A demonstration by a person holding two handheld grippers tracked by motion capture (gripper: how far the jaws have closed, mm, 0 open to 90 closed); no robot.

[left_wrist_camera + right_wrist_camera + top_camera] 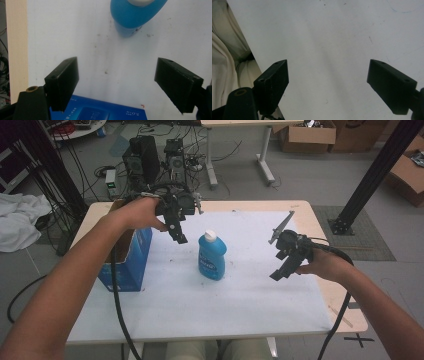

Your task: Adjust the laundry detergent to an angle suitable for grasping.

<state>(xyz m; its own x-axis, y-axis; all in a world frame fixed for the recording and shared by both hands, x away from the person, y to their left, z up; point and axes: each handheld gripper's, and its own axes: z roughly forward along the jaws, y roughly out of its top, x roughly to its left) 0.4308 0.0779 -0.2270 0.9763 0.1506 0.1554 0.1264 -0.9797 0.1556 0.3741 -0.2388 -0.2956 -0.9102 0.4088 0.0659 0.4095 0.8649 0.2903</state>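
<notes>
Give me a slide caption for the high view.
Two open grippers, left and right, flank an upright blue bottle on the white table.

Lab: floor cables, computer towers, cardboard boxes.

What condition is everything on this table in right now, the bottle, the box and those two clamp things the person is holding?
blue bottle: upright, white cap on, untouched.
blue box: standing at the table's left edge, top open.
left gripper: open, empty, held above the table near the box.
right gripper: open, empty, over bare table.
</notes>
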